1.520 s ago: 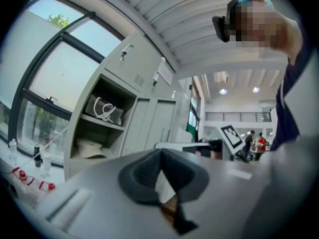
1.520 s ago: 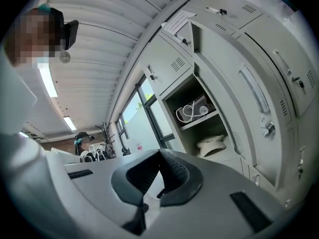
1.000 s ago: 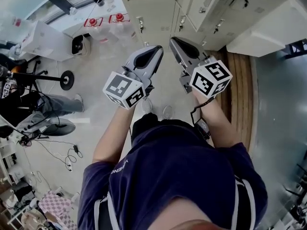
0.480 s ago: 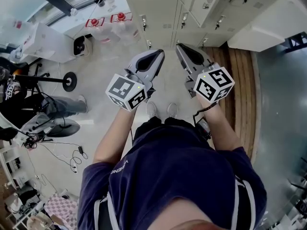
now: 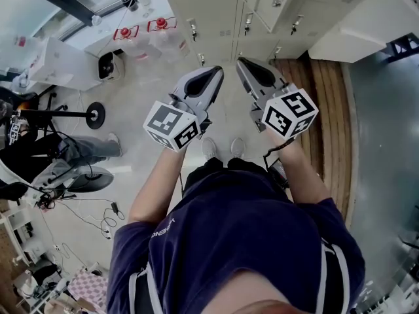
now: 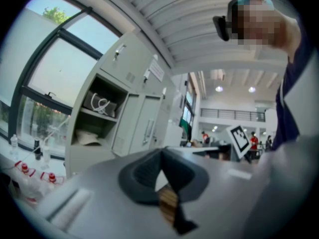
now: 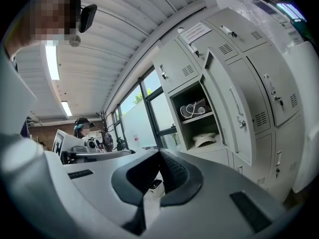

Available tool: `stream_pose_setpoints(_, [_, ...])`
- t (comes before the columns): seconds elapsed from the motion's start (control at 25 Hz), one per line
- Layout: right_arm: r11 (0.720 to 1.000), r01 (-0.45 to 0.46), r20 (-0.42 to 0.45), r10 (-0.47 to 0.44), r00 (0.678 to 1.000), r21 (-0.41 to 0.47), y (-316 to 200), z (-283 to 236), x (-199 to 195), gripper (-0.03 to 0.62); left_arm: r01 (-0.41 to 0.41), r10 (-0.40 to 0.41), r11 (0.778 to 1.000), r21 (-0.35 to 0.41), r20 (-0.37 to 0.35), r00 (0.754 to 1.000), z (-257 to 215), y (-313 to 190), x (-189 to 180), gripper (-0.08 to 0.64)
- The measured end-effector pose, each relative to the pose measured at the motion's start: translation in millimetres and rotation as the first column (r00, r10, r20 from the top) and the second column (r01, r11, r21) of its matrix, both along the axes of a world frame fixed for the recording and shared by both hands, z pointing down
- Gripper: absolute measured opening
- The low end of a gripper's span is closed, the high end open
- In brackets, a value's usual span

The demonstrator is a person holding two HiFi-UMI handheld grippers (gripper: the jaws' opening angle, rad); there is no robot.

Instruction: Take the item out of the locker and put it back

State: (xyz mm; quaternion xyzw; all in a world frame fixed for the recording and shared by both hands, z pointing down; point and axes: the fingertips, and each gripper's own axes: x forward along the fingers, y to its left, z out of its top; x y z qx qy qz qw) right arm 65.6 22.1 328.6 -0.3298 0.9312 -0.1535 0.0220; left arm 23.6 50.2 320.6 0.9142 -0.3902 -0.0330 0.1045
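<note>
Both forearms (image 5: 156, 182) reach fwd from the torso, elbows bent. L gripper (image 5: 214, 70) and R gripper (image 5: 241, 63) sit side by side, near but apart, pointing level toward the lockers. L jaws are together, nothing btwn them. R jaws are together too, empty.

Count: 2 grippers, 2 marker cubes (image 5: 171, 124), 1 per gripper. 1 locker (image 7: 197, 128) is open, door (image 7: 229, 108) swung right in the R gripper view, 2 shelves inside. Top shelf: 1 coiled white cable (image 7: 192, 109). Lower shelf: 1 pale flat item (image 7: 204, 140). Both are well apart from the grippers. 2 red-capped bottles (image 5: 126, 31) stand by the window.
</note>
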Motion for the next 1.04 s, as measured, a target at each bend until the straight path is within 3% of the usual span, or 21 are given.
stream_pose_setpoints(1.04, [1.0,0.024,-0.002,-0.024,1.0,-0.01,-16,0,10,0.008,0.005,-0.005,1.0,0.003,0.001,1.0,-5,-17,14,0.003])
